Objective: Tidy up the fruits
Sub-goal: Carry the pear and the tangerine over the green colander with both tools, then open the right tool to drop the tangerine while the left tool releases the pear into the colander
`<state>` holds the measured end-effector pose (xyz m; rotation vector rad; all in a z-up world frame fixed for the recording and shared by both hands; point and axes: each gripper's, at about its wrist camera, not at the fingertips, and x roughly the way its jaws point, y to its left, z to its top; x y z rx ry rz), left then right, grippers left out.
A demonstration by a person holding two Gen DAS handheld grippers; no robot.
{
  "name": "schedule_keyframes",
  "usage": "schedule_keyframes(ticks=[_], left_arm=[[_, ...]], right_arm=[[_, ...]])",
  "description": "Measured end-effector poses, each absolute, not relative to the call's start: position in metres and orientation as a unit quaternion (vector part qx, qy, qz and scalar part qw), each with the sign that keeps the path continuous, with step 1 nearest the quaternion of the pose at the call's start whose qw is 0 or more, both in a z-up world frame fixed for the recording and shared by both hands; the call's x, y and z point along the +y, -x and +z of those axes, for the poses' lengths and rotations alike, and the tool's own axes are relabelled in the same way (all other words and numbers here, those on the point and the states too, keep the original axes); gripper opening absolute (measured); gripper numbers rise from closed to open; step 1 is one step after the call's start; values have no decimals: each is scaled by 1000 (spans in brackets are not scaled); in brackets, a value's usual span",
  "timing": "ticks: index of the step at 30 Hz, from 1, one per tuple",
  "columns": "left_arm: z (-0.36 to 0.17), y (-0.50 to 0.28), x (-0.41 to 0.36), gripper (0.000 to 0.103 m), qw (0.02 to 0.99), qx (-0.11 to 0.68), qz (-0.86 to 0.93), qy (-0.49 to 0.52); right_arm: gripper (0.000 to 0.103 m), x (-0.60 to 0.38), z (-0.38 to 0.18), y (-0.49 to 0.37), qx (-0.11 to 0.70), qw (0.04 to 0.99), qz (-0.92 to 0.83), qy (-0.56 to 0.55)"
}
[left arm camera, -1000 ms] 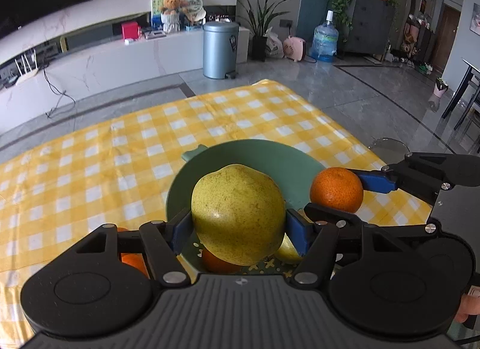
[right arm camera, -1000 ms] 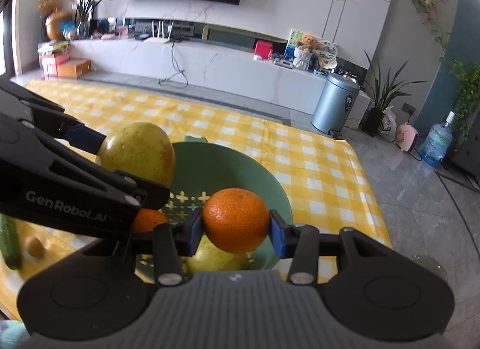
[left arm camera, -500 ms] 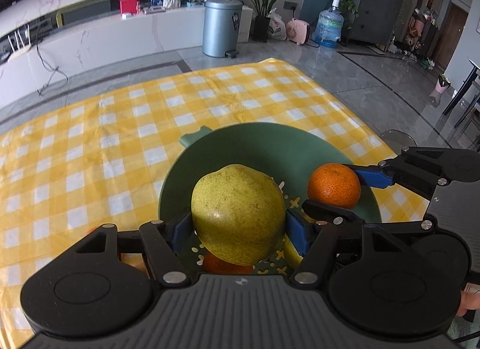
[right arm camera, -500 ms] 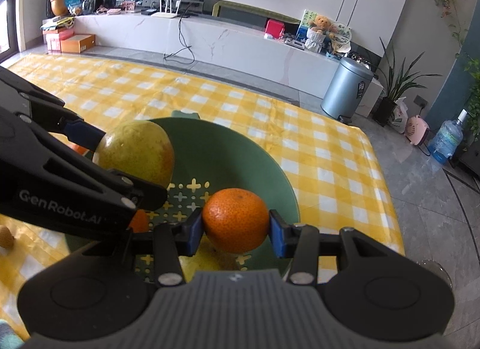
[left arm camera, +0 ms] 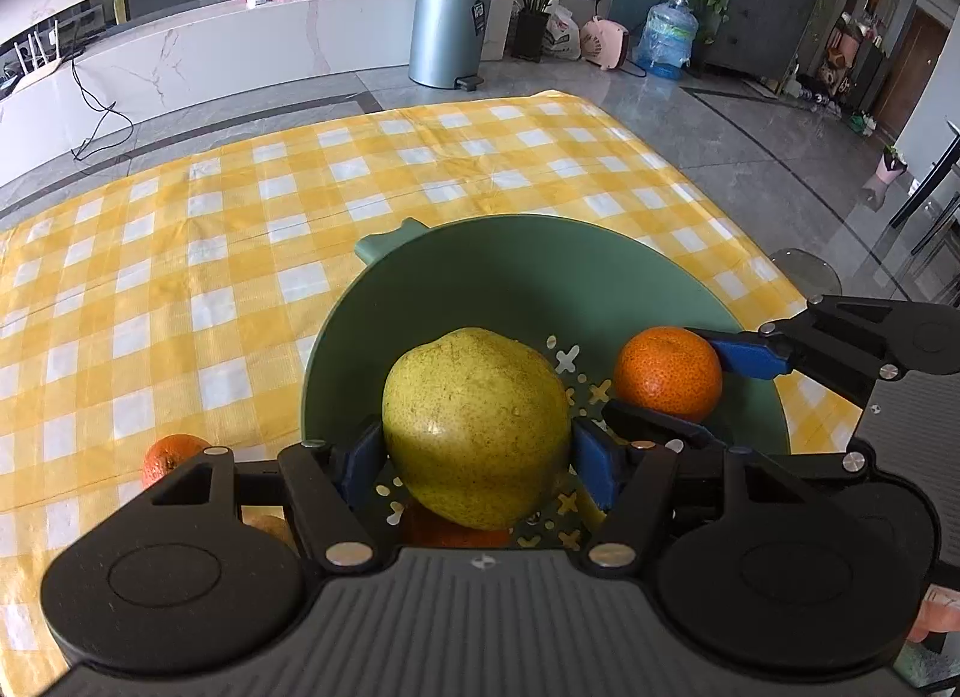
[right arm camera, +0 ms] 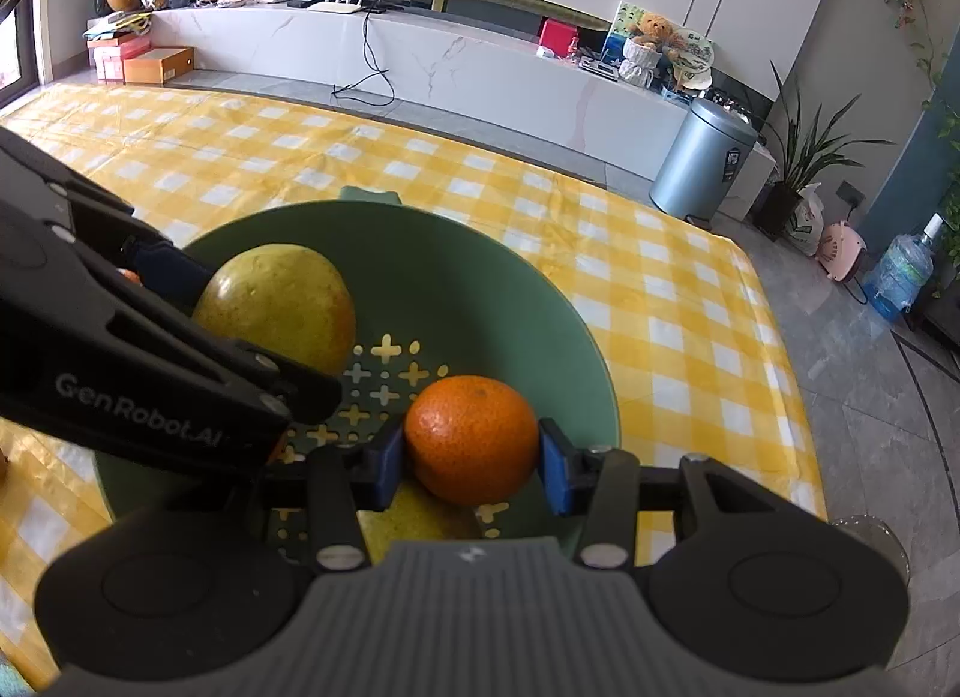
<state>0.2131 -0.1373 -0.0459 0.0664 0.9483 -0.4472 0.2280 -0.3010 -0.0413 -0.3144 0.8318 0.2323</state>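
A speckled yellow-green pear [left arm camera: 477,427] and a round orange mandarin [right arm camera: 471,439] are each held above a green perforated bowl [left arm camera: 528,277] already holding fruit, while another mandarin [left arm camera: 171,456] lies beside the bowl.

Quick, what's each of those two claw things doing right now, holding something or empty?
Left gripper: closed on a yellow-green pear, above the green colander bowl.
Right gripper: closed on an orange mandarin, over the same bowl.

Only one text can be read: "GenRobot.AI" is printed in pale letters on the black side of the left gripper [right arm camera: 180,301], at about eight o'clock in the right wrist view; the bin's [right arm camera: 702,157] label is illegible.
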Motion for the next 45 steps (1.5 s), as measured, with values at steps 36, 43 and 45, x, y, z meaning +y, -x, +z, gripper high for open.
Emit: schedule_keyframes(ticks=[36, 43, 45], left_arm=[[-25, -209, -141, 84, 881, 425, -206, -17], [-7, -189, -131, 84, 891, 405, -207, -13], [0, -182, -127, 84, 893, 401, -205, -15]], right_arm=[[62, -304, -30, -227, 416, 891, 102, 149], [77, -303, -19, -216, 402, 902, 78, 138], [77, -302, -14, -210, 396, 906, 71, 132]])
